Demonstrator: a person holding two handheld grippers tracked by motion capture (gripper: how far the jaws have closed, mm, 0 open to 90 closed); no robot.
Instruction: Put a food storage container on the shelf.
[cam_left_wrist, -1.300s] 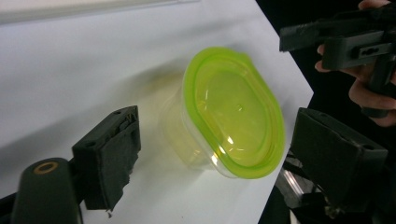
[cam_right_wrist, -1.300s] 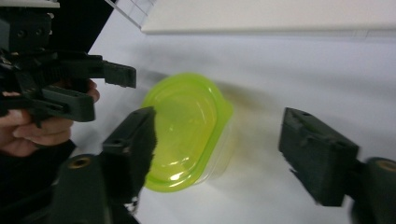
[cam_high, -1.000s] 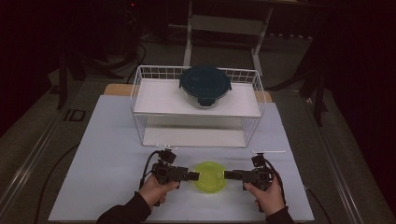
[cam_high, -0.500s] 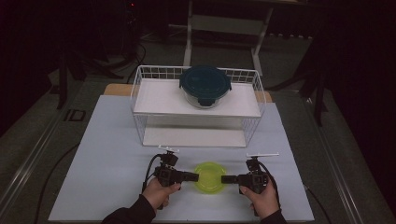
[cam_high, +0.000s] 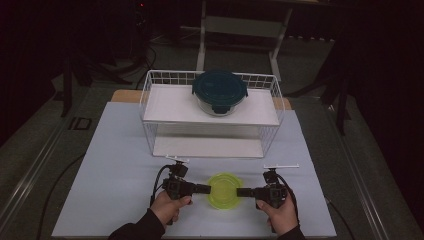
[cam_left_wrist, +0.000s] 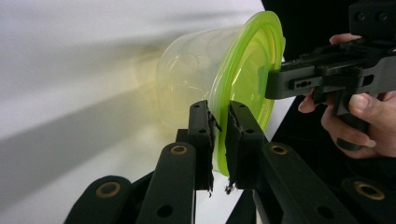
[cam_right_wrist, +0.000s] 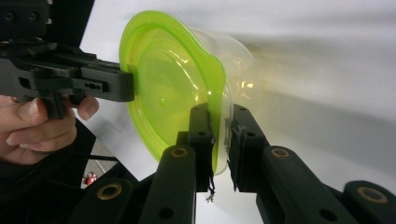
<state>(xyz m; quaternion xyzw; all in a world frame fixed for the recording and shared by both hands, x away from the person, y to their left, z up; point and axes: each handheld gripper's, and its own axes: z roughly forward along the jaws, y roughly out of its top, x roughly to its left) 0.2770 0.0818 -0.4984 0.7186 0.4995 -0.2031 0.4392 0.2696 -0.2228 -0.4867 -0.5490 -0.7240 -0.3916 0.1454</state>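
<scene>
At the table's (cam_high: 120, 165) near edge my left claw (cam_high: 206, 189) and right claw (cam_high: 241, 192), jaws just closing, clamp the green-lidded tub's (cam_high: 224, 190) rim on opposite sides; next, lift level together.

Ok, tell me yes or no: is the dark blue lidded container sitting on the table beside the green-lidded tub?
No, the dark blue lidded container sits on the top shelf of the white wire rack, well behind the green-lidded tub.

The container (cam_left_wrist: 187, 88) is clear glossy plastic under a translucent green lid (cam_left_wrist: 250, 70); the table (cam_high: 115, 165) is matt white.
</scene>
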